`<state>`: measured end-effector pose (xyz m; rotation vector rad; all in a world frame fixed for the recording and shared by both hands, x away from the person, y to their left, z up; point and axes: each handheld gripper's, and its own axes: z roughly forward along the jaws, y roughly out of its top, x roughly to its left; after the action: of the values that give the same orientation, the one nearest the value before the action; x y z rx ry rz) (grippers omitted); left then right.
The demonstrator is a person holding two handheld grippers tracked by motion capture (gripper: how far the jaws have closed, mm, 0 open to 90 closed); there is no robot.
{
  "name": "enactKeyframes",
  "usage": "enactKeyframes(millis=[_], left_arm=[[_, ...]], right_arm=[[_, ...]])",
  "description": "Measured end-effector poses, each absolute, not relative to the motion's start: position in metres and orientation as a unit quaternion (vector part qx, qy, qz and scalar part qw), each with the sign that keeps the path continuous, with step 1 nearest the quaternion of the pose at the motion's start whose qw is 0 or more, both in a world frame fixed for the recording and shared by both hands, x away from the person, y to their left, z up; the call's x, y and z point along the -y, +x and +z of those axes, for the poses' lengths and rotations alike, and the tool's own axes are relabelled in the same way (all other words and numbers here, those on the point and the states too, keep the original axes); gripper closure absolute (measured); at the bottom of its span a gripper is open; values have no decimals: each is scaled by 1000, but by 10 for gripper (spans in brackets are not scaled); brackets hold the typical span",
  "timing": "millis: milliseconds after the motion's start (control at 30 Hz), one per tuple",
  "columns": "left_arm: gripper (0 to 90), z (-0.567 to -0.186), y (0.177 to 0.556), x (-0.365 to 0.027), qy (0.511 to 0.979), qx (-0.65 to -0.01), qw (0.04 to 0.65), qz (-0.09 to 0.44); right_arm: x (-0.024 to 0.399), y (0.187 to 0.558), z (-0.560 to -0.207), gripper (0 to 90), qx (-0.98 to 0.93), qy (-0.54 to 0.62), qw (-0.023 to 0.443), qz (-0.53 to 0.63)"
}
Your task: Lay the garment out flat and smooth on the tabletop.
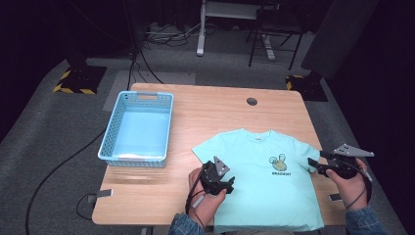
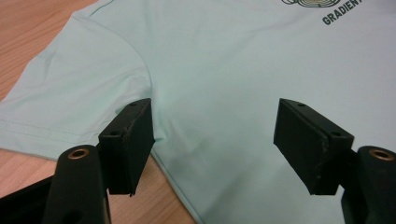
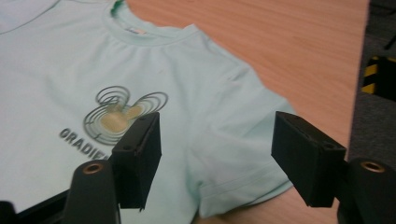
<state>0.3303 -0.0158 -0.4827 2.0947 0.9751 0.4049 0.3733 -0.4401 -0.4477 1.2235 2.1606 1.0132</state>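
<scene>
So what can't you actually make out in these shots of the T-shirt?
- T-shirt hem: cut off by the bottom edge of the high view.
- Chest print: cut by the top edge in the left gripper view; in the right gripper view a black jaw covers the end of the word.
- Neck label: too small to read.
- Basket front wall: reflection blurs it.

The whole light wooden table (image 1: 205, 105) is taken in from up high on the person's side, looking forward and down, fairly far off. The left gripper view is shot close and low along its own black jaws, aimed at one sleeve of the mint-green printed T-shirt (image 2: 224, 70). The right gripper view is just as close, aimed at the other sleeve. The shirt's chest print (image 3: 123, 114) is shared by all three.
</scene>
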Motion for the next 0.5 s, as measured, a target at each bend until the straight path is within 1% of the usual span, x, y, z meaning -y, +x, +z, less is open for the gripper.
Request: enactKeyframes(millis=[67, 167, 333, 500], left_arm=[[281, -483, 331, 18, 825, -381, 387, 155], [278, -486, 330, 22, 830, -376, 384, 150], [278, -492, 329, 28, 840, -366, 375, 141], [273, -499, 331, 34, 848, -360, 364, 136]], right_arm=[[438, 369, -451, 305, -788, 441, 213, 373], [435, 362, -457, 269, -796, 430, 205, 373], [427, 350, -472, 224, -818, 408, 173, 367], [415, 346, -490, 210, -844, 387, 145, 341]])
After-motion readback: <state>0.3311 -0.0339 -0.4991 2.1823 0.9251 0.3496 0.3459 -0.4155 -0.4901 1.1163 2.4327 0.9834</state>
